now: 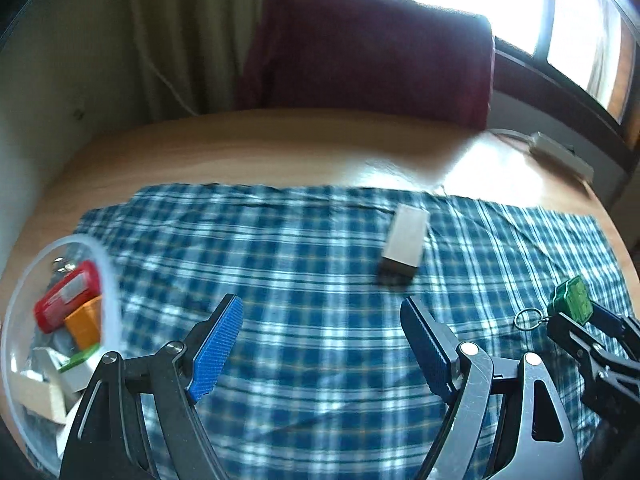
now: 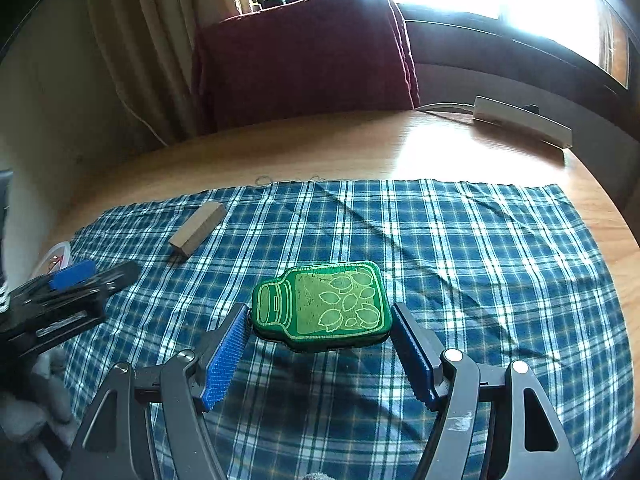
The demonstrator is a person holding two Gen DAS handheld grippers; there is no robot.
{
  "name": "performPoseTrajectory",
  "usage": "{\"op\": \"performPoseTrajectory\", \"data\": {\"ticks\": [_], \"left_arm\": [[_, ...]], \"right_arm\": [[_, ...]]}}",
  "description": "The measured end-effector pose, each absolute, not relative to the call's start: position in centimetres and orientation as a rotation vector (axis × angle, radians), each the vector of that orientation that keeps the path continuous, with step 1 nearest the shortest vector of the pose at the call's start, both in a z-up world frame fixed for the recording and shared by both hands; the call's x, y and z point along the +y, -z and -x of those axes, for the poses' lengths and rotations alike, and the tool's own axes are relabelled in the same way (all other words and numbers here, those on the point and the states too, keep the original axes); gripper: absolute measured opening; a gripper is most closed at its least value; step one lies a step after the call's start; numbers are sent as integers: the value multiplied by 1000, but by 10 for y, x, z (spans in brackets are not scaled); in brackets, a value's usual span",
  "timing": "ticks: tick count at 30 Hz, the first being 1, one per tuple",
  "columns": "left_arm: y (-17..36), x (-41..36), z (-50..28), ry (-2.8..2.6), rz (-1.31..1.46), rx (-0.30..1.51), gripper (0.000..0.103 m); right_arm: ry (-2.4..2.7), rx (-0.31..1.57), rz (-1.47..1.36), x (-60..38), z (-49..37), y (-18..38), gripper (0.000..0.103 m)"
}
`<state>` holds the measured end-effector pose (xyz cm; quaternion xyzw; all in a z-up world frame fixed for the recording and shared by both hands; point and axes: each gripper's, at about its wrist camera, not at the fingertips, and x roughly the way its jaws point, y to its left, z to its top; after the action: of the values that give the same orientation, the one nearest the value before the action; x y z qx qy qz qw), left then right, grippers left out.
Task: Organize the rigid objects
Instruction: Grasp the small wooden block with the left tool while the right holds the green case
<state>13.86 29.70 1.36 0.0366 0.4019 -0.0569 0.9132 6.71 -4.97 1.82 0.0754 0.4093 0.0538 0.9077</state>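
A green jar-shaped keychain with a leaf print hangs just above the blue plaid cloth, with my right gripper shut on its two ends. The left wrist view shows the same keychain at the far right, its metal ring dangling from the right gripper. A wooden block lies on the cloth ahead of my left gripper, which stands open and empty. A clear round bowl at the left holds red, orange, green and wooden pieces.
The cloth covers a round wooden table. A white power strip lies at the table's far right edge. A dark red chair back stands behind the table, with curtains and a bright window beyond.
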Motion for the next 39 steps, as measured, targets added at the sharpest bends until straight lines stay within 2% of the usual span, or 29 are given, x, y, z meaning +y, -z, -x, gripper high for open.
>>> {"op": "performPoseTrajectory", "data": {"ticks": [9,15,25,30,39], "left_arm": [[0,272,-174,140,-77,911,82],[9,264,-190,98,-107,904,82],[5,304,-228,-35,-41,899,82],[-10,311,-218,46,-29,873,82],[-4,258,-220,135,-12,894,82]], "right_arm": [[-100,845,-180,-81,-40,-31,74],[-94,853,-194,-89,-38,-37,74],[-89,855,-192,-85,-38,-37,74],[-92,855,-193,-85,-40,-37,74],[-82,852,-207,-79,-37,-36,74]]}}
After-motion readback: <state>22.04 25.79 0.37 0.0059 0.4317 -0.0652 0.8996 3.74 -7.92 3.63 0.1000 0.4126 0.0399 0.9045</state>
